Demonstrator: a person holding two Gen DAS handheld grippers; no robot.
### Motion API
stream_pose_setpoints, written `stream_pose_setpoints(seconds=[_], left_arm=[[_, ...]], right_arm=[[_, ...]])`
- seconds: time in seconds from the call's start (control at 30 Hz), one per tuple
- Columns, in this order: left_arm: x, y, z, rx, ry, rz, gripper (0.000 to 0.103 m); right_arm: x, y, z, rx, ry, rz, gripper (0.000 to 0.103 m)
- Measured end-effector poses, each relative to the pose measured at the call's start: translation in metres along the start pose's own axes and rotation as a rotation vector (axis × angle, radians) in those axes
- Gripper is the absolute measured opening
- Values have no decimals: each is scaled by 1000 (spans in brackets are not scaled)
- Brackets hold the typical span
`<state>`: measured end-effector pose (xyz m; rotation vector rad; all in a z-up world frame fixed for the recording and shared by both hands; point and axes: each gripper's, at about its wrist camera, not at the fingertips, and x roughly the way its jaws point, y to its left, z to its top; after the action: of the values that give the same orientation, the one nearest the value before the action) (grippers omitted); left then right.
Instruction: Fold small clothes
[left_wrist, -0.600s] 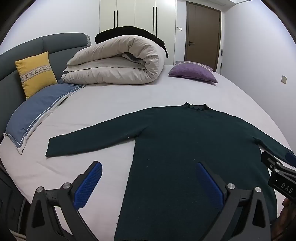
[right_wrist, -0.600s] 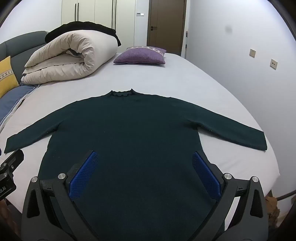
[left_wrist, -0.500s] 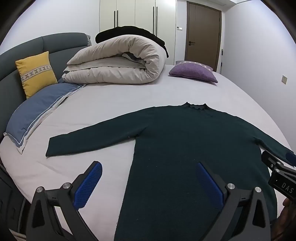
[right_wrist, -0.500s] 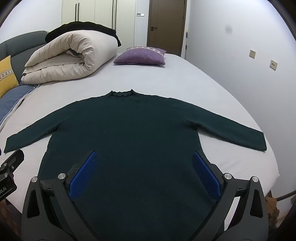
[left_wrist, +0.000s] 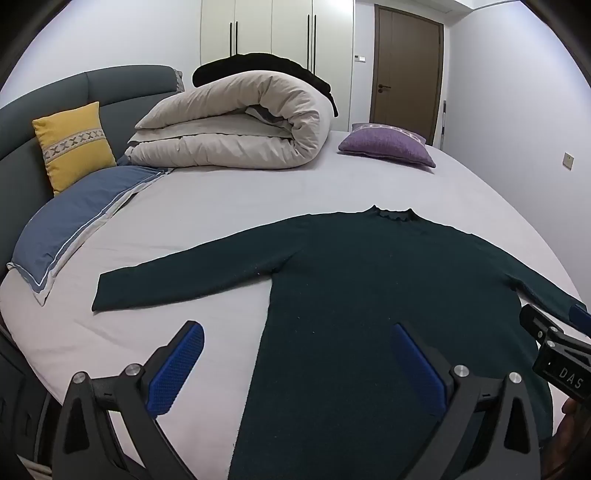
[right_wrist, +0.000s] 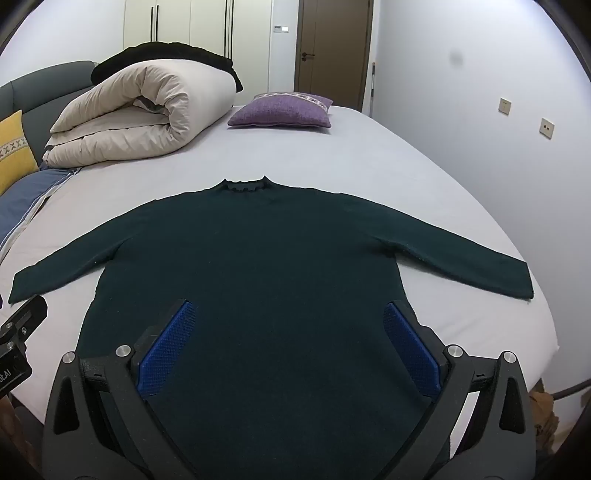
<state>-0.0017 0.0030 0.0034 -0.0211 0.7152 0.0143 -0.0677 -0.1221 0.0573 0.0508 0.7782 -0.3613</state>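
A dark green long-sleeved sweater (left_wrist: 369, 288) (right_wrist: 266, 258) lies flat on the bed, collar away from me and both sleeves spread out. My left gripper (left_wrist: 295, 343) hovers open above the sweater's left side edge near the hem, one blue pad over the sheet and one over the cloth. Open as well, my right gripper (right_wrist: 288, 328) hangs over the lower body of the sweater with nothing between its fingers. In the left wrist view the right gripper's body (left_wrist: 554, 350) shows at the right edge. The sweater's hem is hidden below both views.
The bed's pale sheet (left_wrist: 258, 192) carries a rolled beige duvet (left_wrist: 236, 125) with a black garment on top, a purple cushion (right_wrist: 280, 110), a yellow cushion (left_wrist: 74, 144) and a blue pillow (left_wrist: 70, 229). The bed's right edge (right_wrist: 546, 317) drops near the wall.
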Motion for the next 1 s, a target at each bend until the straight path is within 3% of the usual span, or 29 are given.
stream_pose_setpoints(seconds=[1.0], left_arm=[[0,1,2,-4,-10,1,103]], right_arm=[[2,8,-9,0,1,3,103]])
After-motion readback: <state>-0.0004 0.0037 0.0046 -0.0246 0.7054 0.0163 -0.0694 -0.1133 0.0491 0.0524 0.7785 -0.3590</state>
